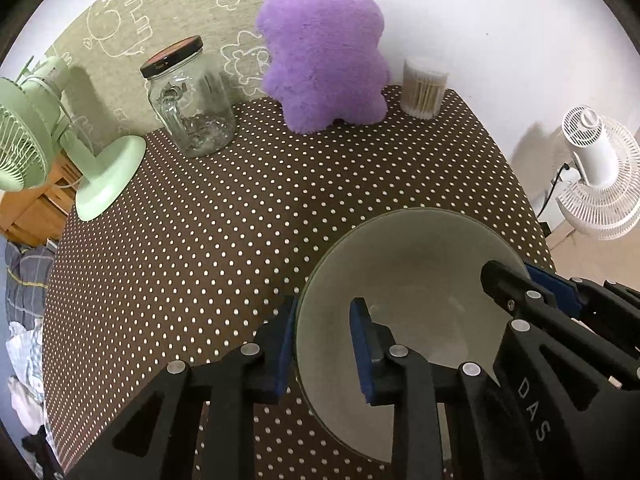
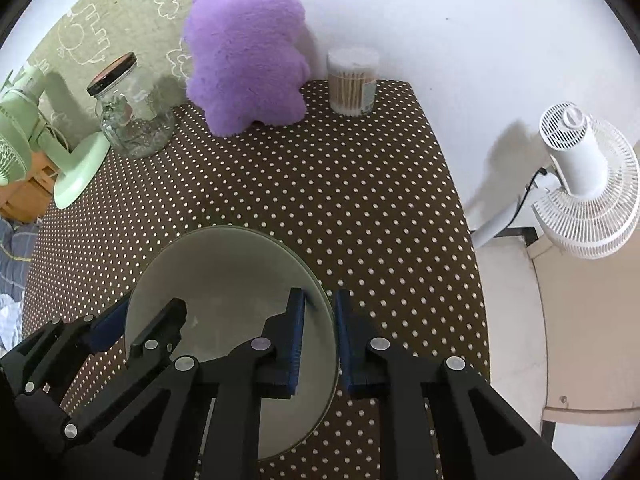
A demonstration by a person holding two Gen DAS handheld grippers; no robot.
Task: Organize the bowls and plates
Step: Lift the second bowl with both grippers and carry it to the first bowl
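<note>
A pale, shallow bowl (image 1: 412, 256) sits on the brown polka-dot tablecloth (image 1: 224, 216) near the table's front. My left gripper (image 1: 324, 308) straddles the bowl's left rim, one blue pad outside and one inside, shut on it. In the same view my right gripper (image 1: 520, 276) clamps the opposite rim. The right wrist view shows the bowl (image 2: 224, 264) with my right gripper (image 2: 320, 296) shut over its right rim, and my left gripper (image 2: 140, 312) on the far rim.
Along the back of the table stand a glass jar (image 1: 188, 100), a purple plush toy (image 1: 324, 52) and a tub of cotton swabs (image 1: 424, 88). A green desk fan (image 1: 36, 136) stands at the left edge. A white floor fan (image 2: 580, 184) stands beyond the right edge.
</note>
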